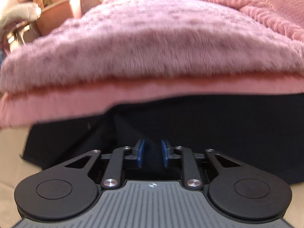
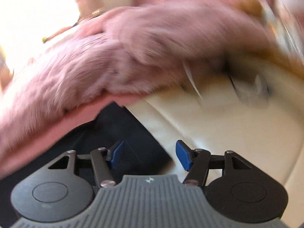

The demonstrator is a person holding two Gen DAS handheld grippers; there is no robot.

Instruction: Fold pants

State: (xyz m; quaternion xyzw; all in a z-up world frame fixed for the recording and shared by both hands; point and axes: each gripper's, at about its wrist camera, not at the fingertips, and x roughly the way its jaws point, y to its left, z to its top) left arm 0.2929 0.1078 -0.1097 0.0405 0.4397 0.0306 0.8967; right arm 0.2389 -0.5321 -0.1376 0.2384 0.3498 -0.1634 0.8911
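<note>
The pants (image 1: 218,129) are dark navy cloth hanging over the front edge of the bed, below the pink blanket. My left gripper (image 1: 152,153) is shut on a fold of the pants, with cloth pinched between its blue pads (image 1: 141,152). In the right wrist view the pants (image 2: 114,131) lie at the lower left, and their edge runs under my right gripper (image 2: 149,154). The right gripper is open, its blue pads (image 2: 182,154) wide apart, with the pants' corner between them and nothing gripped.
A fluffy pink blanket (image 1: 152,43) covers the bed, over a smoother pink layer (image 1: 133,95). A cream padded surface (image 2: 228,125) lies right of the pants. Brown furniture (image 1: 55,17) and clutter stand at the far left. The right wrist view is motion-blurred.
</note>
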